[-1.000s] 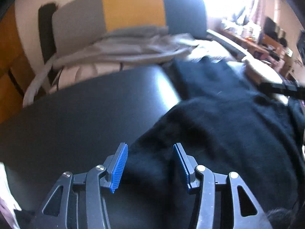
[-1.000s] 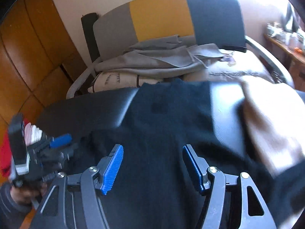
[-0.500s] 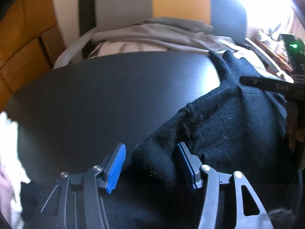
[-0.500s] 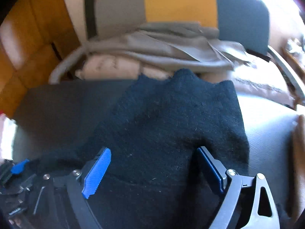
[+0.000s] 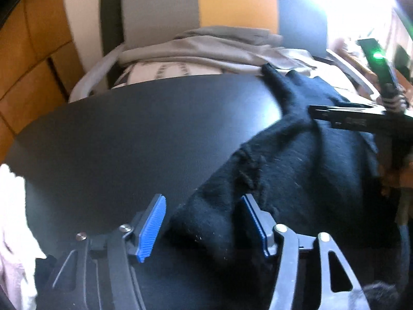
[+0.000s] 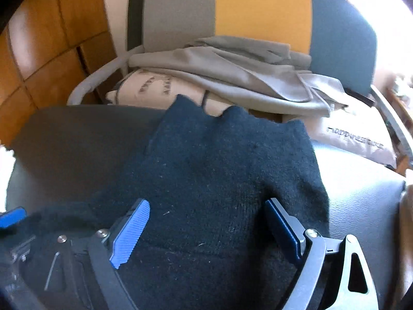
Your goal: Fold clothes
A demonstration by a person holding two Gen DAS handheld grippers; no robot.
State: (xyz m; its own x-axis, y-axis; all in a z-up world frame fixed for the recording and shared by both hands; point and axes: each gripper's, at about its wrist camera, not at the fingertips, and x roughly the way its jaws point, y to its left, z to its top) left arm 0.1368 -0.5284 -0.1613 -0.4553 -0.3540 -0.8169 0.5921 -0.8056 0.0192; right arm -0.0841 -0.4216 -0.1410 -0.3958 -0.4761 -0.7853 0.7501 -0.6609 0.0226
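Holding a gripper in each hand, we have a black sweater spread over the dark table, covering its right and near parts. Our left gripper has its blue-padded fingers spread wide, and a bunched near-left corner of the sweater sits in the gap between them; neither pad presses the cloth that we can see. From this side the knit rises in a ridge running away toward the far right, where our right gripper shows as a dark bar lying over the fabric, with a green light glowing on the handle above it.

Our right gripper is also wide apart, low over the middle of the sweater, with a thick fold of the knit filling the space between its pads. Whether the fingers touch the cloth we cannot tell. The sweater's far edge hangs wavy over the table's back rim.

Behind the table stands a chair with a grey, yellow and dark blue back. A grey garment lies heaped on its seat over a pale printed cushion. White cloth shows at the left edge of the left view.
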